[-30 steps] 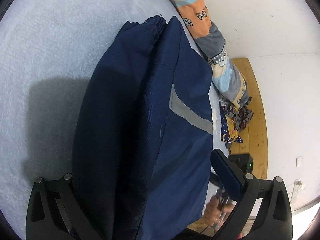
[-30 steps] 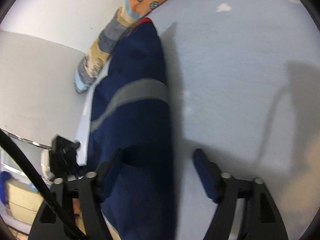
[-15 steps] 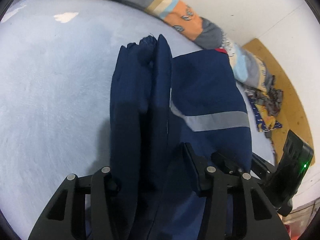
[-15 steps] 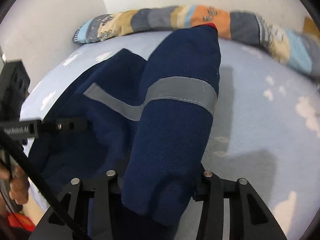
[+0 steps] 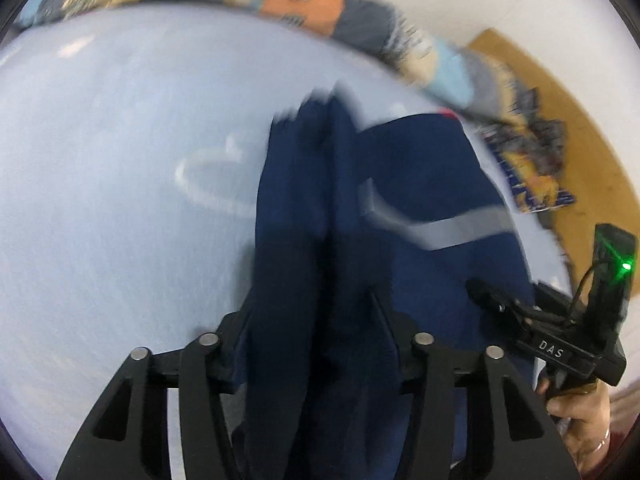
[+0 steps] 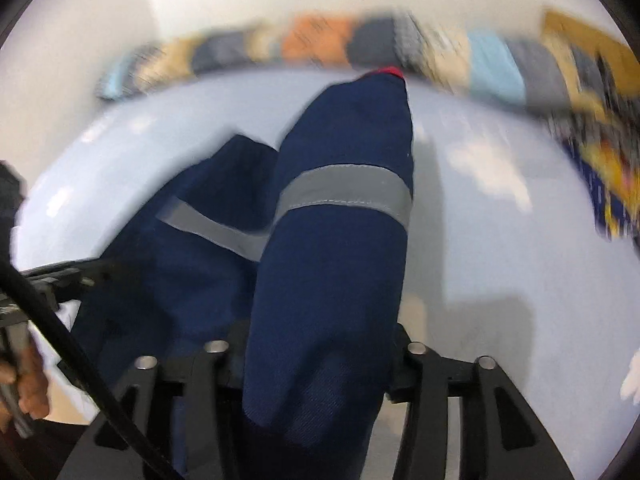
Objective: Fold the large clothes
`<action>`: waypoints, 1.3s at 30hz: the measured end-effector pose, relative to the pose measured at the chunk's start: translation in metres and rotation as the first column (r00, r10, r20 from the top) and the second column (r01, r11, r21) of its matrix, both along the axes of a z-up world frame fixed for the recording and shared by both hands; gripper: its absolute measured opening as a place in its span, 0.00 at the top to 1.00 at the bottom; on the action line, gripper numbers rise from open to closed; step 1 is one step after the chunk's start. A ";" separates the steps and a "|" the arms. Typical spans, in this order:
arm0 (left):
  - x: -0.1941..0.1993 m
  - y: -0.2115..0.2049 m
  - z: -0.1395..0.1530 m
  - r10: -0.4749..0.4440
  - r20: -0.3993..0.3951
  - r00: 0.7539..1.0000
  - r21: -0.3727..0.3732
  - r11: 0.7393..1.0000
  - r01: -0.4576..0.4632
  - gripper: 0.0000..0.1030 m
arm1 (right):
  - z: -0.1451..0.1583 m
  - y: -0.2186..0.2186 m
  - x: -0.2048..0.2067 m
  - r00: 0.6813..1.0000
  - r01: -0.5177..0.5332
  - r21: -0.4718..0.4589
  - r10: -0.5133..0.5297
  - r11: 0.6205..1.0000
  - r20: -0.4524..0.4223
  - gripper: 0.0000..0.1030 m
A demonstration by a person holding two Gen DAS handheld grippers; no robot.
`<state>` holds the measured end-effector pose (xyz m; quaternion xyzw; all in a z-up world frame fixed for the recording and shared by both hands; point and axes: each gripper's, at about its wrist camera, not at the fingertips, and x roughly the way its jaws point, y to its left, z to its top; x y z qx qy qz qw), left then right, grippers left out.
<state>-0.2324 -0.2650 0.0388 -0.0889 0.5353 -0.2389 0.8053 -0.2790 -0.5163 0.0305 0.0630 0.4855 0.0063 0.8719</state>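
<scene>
We are midway through folding: the navy work trousers (image 6: 332, 264) are doubled lengthwise but not yet folded short. They run up the middle of both views over the pale blue bed (image 5: 120, 160), grey bands across each leg. The left gripper (image 5: 316, 332) and right gripper (image 6: 316, 344) have cloth bunched between their fingers, jaws easing open.

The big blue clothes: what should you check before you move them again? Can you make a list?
1. Left gripper has the navy garment between its fingers: ok; jaws are opening.
2. Right gripper has the cloth between its fingers: ok; jaws are opening.
3. Grips firm: cannot tell.
4. Grey reflective stripe lies flat: ok.
5. Pale blue bed sheet beside the garment free of things: ok.
6. Folded edges line up: cannot tell, too blurred.
</scene>
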 end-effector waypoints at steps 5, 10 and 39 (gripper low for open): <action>-0.017 0.009 0.032 0.105 0.127 0.986 0.041 0.993 -0.111 0.42 | 0.020 -0.044 -0.015 0.988 0.149 0.124 -0.152 0.981 0.013 0.23; -0.065 -0.001 0.084 -0.006 0.385 0.923 0.146 0.988 -0.054 0.33 | 0.076 -0.038 -0.059 0.982 0.106 0.130 -0.124 0.986 0.142 0.29; -0.024 -0.078 0.008 -0.123 0.292 0.948 0.400 0.916 -0.005 0.07 | 0.026 -0.026 0.039 0.985 0.165 0.062 -0.168 0.984 0.033 0.45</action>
